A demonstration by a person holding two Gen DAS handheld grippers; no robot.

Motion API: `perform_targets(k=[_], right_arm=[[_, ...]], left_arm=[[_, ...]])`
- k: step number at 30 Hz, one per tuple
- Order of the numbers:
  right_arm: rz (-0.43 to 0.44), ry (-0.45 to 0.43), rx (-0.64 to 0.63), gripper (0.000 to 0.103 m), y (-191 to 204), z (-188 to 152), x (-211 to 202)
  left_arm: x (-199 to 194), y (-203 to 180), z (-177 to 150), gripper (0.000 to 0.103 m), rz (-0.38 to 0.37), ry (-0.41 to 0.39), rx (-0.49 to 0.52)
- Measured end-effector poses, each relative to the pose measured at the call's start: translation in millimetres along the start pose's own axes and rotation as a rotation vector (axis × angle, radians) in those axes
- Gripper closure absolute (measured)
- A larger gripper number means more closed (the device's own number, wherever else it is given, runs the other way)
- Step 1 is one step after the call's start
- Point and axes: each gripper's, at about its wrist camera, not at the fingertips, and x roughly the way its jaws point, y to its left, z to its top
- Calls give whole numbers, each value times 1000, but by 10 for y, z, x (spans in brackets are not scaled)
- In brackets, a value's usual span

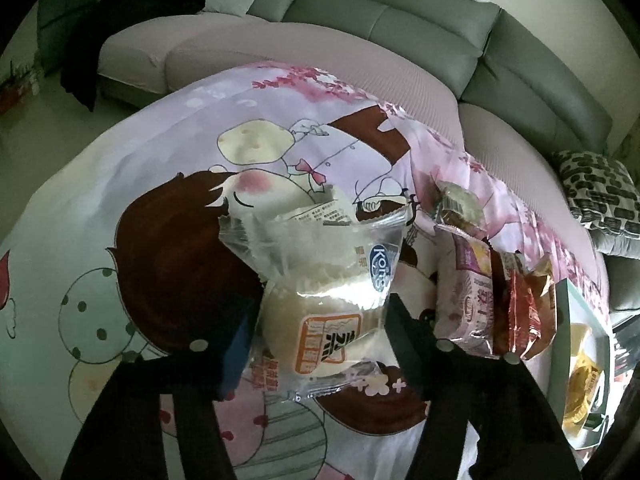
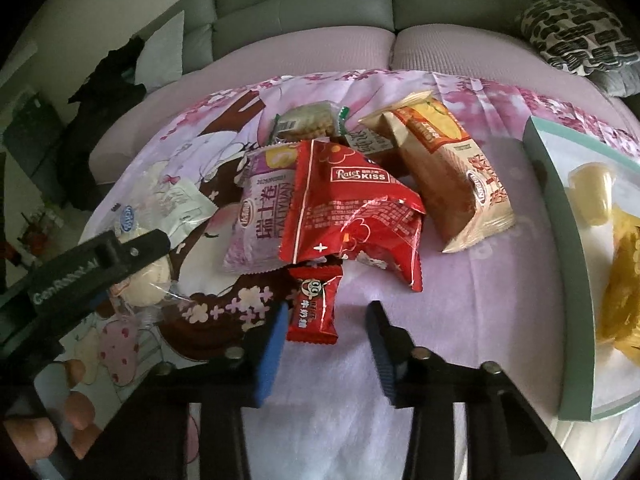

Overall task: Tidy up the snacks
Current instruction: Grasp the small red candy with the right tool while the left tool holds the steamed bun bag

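My left gripper [image 1: 320, 332] is shut on a clear-wrapped round cake packet with an orange label [image 1: 324, 340]; a second clear packet with a blue logo [image 1: 320, 252] lies against it. The right wrist view shows that gripper [image 2: 132, 256] at the left, on the pale packet [image 2: 150, 280]. My right gripper [image 2: 328, 340] is open, its jaws astride a small red candy packet [image 2: 314, 308]. Beyond it lie a red Kiss bag [image 2: 352, 208], a purple roll packet [image 2: 264, 216], a tan roll packet [image 2: 452, 176] and a green cracker packet [image 2: 308, 124].
A pale green tray [image 2: 560, 240] at the right holds yellow-wrapped snacks [image 2: 592, 196]; it also shows in the left wrist view [image 1: 560, 340]. All rests on a cartoon-print cloth [image 1: 160, 160] over a pink sofa seat. A patterned cushion [image 2: 576, 32] lies behind.
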Motion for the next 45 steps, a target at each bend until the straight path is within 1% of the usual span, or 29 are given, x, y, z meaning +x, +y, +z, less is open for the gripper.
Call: perform_targets(k=[3, 7, 11, 20, 25, 28, 31, 32, 33, 35, 37, 41, 45], right_arm=[[19, 2, 8, 76, -16, 1, 6], [51, 5, 17, 77, -28, 3, 11], [78, -1, 23, 78, -32, -5, -39], [114, -23, 25, 79, -31, 19, -185], [121, -2, 33, 79, -77, 1, -172], [124, -27, 27, 79, -89, 27, -269], [151, -49, 22, 79, -85, 55, -399], [160, -57, 20, 85, -83, 65, -444], [169, -68, 20, 87, -83, 78, -496], [175, -89, 12, 87, -79, 103, -591], [168, -96, 5, 87, -89, 113, -626], [160, -34, 11, 87, -172, 64, -503], [157, 5, 17, 86, -245, 32, -429]], left_arm=[[8, 19, -2, 42, -7, 4, -10], [-5, 25, -4, 46, -14, 0, -17], [-46, 26, -6, 48, -26, -7, -13], [-256, -17, 33, 48, -31, -58, -6], [-314, -29, 38, 48, -26, -69, -4], [-361, -38, 45, 48, -26, -81, 0], [-453, -57, 56, 48, -28, -100, 5], [-484, -67, 60, 48, -29, -107, 8], [-529, -86, 65, 48, -30, -118, 13], [-616, -142, 74, 48, -41, -141, 29], [-654, -202, 78, 48, -48, -149, 45], [-636, -288, 66, 48, -47, -137, 65], [-577, -297, 37, 48, -13, -106, 71]])
